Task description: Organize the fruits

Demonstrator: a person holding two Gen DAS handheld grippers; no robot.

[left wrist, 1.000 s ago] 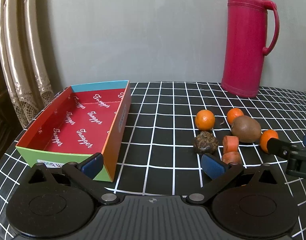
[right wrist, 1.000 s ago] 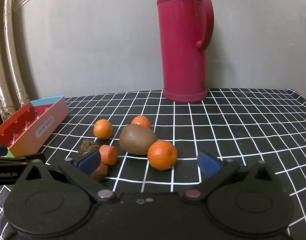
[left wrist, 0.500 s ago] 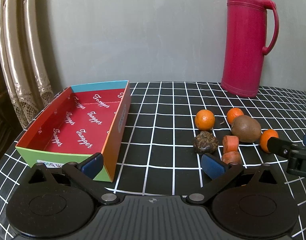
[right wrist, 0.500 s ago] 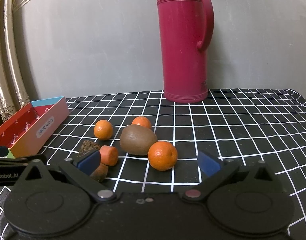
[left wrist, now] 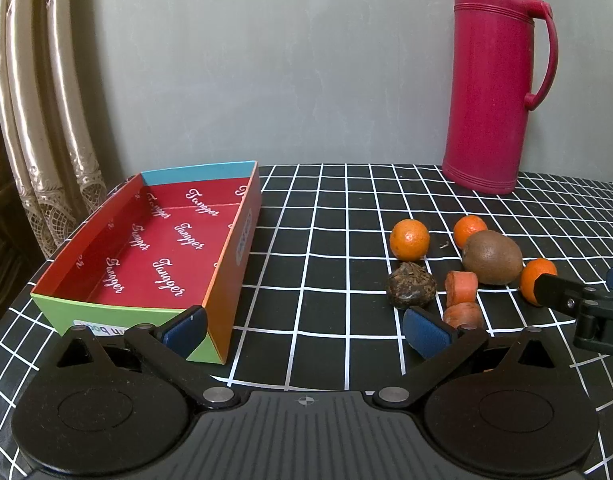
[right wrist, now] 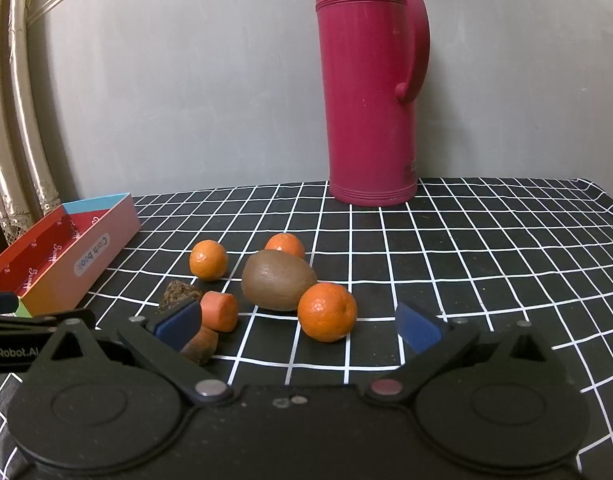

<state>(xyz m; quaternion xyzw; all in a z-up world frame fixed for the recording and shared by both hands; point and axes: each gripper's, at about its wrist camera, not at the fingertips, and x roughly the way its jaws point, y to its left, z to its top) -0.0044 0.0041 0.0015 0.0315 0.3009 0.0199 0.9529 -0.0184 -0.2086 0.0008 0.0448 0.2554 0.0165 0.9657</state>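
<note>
On my bench (left wrist: pixel 330 216), the box (left wrist: pixel 158 248) sits at the left edge and the flask (left wrist: pixel 494 80) stands at the back edge. Between them, toward the front, I see the fruits clustered: the kiwi (right wrist: pixel 278 280) in the middle, one mandarin (right wrist: pixel 326 312) touching its front, another (right wrist: pixel 284 245) just behind it, a third (right wrist: pixel 208 260) to its left.
</note>
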